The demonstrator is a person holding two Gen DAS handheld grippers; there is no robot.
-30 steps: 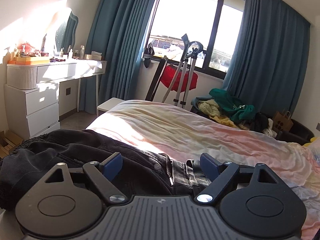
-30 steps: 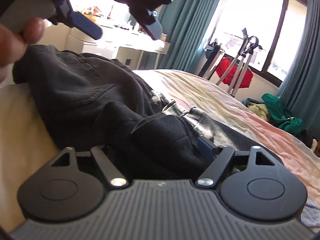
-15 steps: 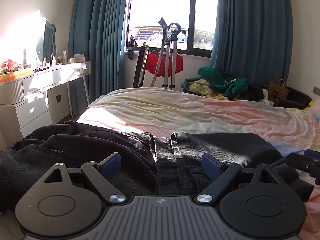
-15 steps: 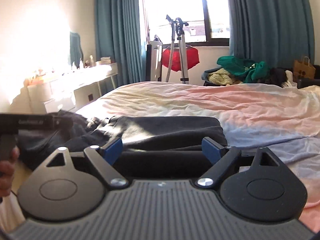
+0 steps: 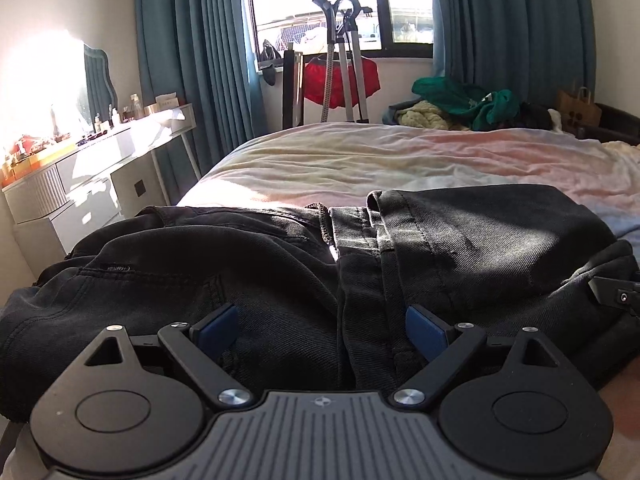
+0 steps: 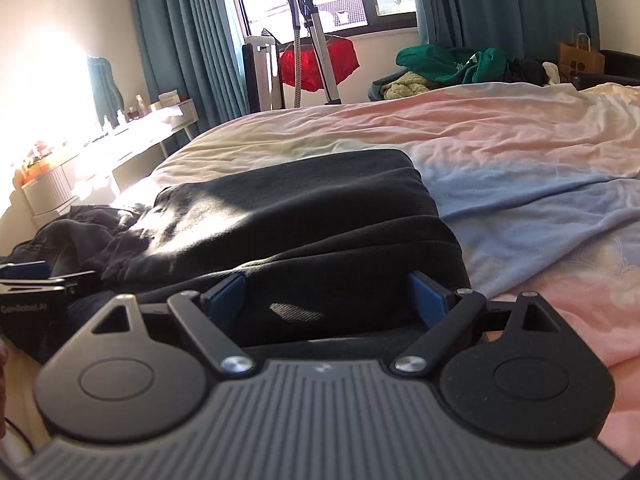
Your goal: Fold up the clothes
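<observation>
Black jeans [image 5: 280, 264] lie spread across the near part of the bed, waistband and fly towards the middle. My left gripper [image 5: 320, 330] hovers low over their left half. Its blue pads [image 5: 214, 328] stand wide apart and its jaws are opening, with denim between them but not pinched. The folded right end of the jeans [image 6: 300, 220] fills the right wrist view. My right gripper [image 6: 330, 294] straddles its near edge, jaws opening, pads [image 6: 428, 296] clear of the cloth. Each gripper shows at the edge of the other's view: the right gripper [image 5: 616, 296], the left gripper [image 6: 32, 292].
The bed's pastel sheet [image 5: 400, 160] stretches beyond the jeans. A white dressing table [image 5: 100, 168] with bottles stands left. A steamer stand with red cloth [image 5: 340, 76] is at the window. A pile of green and yellow clothes [image 6: 448, 64] and a paper bag [image 6: 580, 56] lie at the back right.
Both grippers have rolled level and dropped low over the jeans. The right one swung away to the right end of the jeans. The cloth now lies flatter.
</observation>
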